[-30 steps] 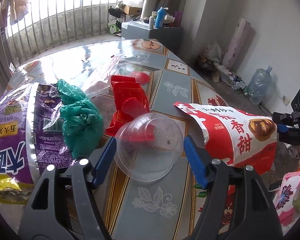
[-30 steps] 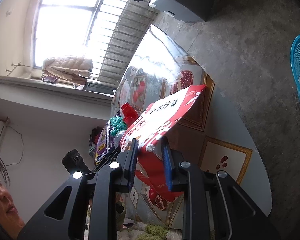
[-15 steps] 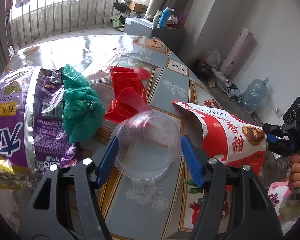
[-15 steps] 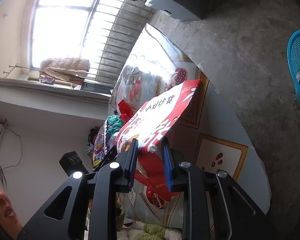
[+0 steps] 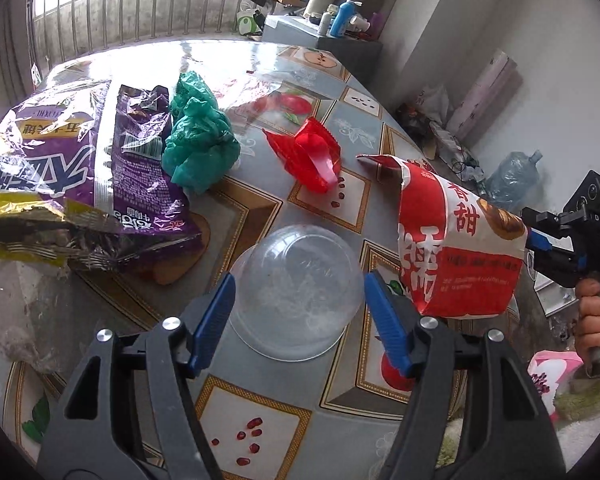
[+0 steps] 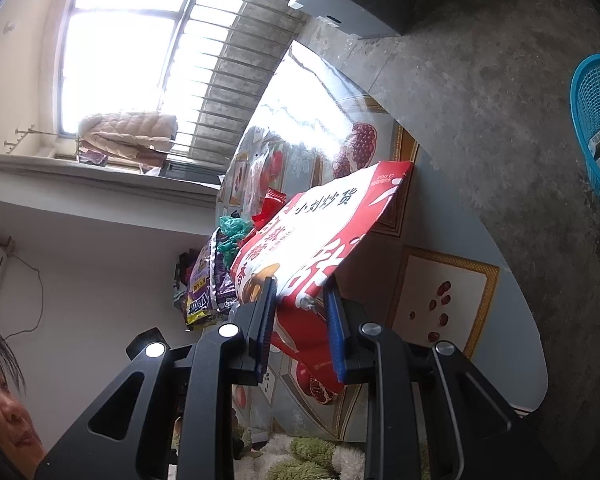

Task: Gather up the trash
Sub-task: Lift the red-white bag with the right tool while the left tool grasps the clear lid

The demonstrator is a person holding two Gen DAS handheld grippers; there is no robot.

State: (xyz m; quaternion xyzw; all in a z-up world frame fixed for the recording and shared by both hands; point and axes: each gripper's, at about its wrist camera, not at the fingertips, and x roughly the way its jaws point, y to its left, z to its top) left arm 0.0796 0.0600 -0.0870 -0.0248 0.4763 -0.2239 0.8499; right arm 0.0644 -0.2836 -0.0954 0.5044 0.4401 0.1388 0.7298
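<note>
A clear plastic bowl (image 5: 296,292) sits between the blue pads of my left gripper (image 5: 298,312). The pads touch its sides while the jaws are opening. My right gripper (image 6: 300,320) holds a red-and-white snack bag (image 6: 312,232) up over the table's edge. Its jaws are opening a little, with the bag still pinched between the pads. In the left wrist view that bag (image 5: 456,240) hangs at the right from the right gripper (image 5: 534,240). On the table lie a red wrapper (image 5: 310,156), a crumpled green plastic bag (image 5: 198,148) and a large purple snack bag (image 5: 100,160).
The round table (image 5: 260,420) has a patterned fruit cover. A blue basket (image 6: 598,120) stands on the floor to the right. A person's hand (image 5: 596,316) grips the right handle. A water bottle (image 5: 512,176) and clutter lie by the wall.
The left gripper has drawn back toward the table's near edge with the clear bowl, away from the red wrapper. The right gripper and its bag have hardly moved.
</note>
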